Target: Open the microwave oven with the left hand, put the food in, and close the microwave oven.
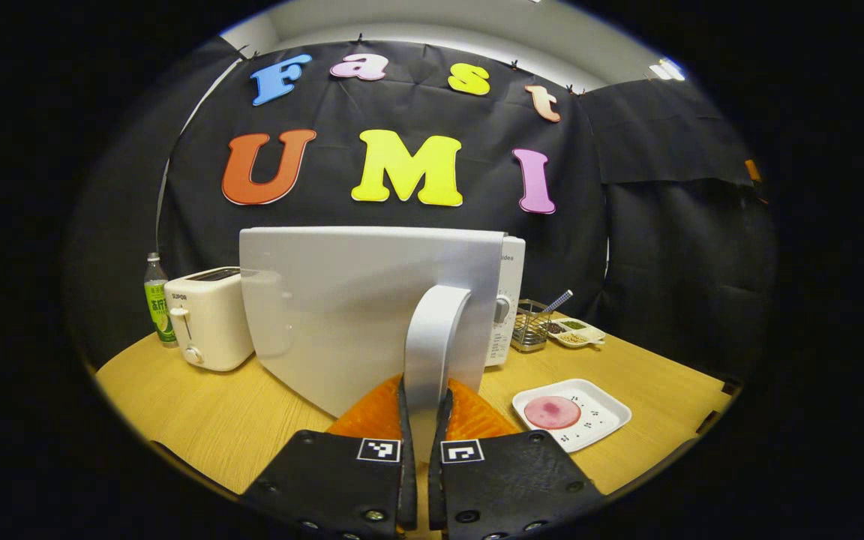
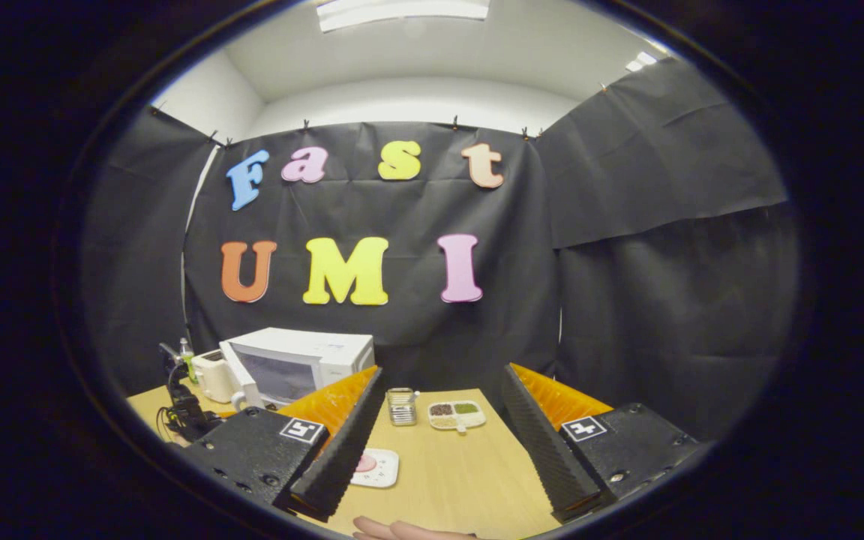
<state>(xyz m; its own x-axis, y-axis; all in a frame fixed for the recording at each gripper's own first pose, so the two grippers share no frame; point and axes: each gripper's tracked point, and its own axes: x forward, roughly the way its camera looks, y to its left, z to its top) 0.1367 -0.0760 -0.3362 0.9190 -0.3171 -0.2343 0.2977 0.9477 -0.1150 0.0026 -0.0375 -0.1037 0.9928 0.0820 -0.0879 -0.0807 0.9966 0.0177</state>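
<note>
The white microwave (image 1: 508,300) stands at the back of the wooden table (image 1: 207,420), its door (image 1: 327,307) swung partly open toward me. My left gripper (image 1: 423,420) is shut on the door's upright white handle (image 1: 436,337). A white square plate (image 1: 597,424) carrying a round pink piece of food (image 1: 552,412) lies on the table to the right of the door. In the right gripper view the microwave (image 2: 312,360) stands far left with its door (image 2: 241,384) ajar, and the plate (image 2: 379,469) shows beside my left finger. My right gripper (image 2: 443,382) is open, above the table, holding nothing.
A white toaster (image 1: 207,319) and a green-labelled bottle (image 1: 156,300) stand left of the microwave. A wire basket (image 1: 529,326) and a divided condiment dish (image 1: 576,332) sit to its right at the back. A hand (image 2: 402,531) shows at the near table edge.
</note>
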